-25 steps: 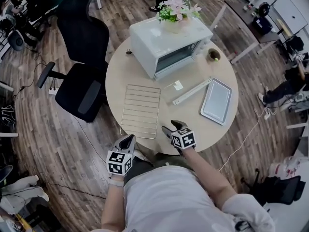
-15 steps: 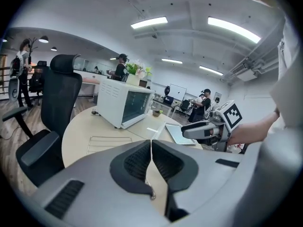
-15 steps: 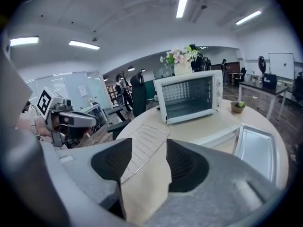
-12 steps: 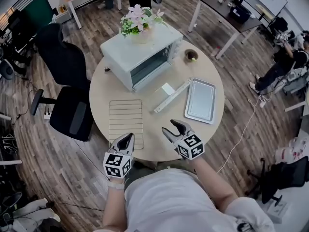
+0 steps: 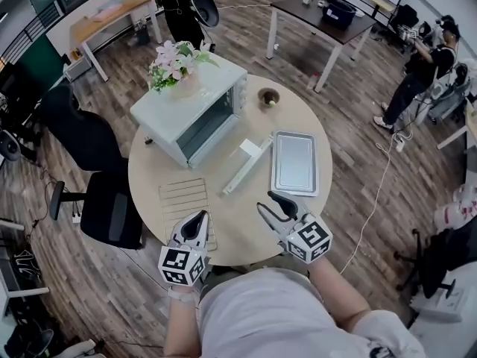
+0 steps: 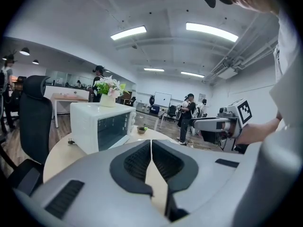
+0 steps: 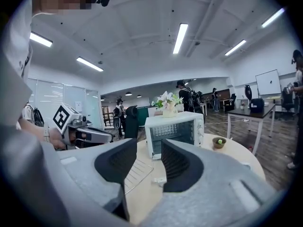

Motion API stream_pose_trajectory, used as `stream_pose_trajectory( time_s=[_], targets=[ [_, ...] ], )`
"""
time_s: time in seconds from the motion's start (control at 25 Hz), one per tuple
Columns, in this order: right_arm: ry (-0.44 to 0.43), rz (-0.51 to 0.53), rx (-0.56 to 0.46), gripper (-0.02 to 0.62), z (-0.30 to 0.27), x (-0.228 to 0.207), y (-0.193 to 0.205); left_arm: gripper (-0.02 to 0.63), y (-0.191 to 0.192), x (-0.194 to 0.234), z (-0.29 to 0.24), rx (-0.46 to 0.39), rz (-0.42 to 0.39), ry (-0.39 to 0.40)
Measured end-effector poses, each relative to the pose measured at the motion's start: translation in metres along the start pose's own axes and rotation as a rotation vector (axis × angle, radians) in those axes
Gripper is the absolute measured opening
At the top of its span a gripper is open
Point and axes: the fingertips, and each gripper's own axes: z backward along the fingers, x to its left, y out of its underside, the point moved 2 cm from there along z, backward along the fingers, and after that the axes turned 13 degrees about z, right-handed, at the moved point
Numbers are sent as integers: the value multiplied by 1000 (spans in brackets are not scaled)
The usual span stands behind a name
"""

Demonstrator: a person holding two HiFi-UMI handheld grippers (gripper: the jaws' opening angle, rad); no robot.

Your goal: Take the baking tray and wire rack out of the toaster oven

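The round counter [image 5: 149, 174] is carrying the white toaster oven [image 5: 186, 114], with flowers [image 5: 173, 60] on top and its door hanging open. The baking tray [image 5: 294, 162] and wire rack [image 5: 185, 203] are lying flat outside it, with the rack nearer the front edge. Above that edge the left tongs [image 5: 197, 217] are pressing closed on nothing and the right tongs [image 5: 268, 201], which have just been closing, are standing apart and empty, while a wood floor [image 5: 89, 289], a black chair [image 5: 104, 200] and other desks [image 5: 320, 13] are ringing the counter.
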Motion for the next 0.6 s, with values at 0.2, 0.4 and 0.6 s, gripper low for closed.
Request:
stream_pose_trajectory(
  time_s=[0.2, 0.4, 0.6],
  targets=[
    [36, -2, -41, 164, 21, -8, -17, -8, -19, -17, -9, -34, -27, 43],
    [48, 19, -61, 164, 35, -7, -26, -8, -36, -32, -10, -62, -58, 83],
    [54, 34, -77, 164, 42, -5, -32, -8, -49, -44, -7, -95, -84, 116]
  ],
)
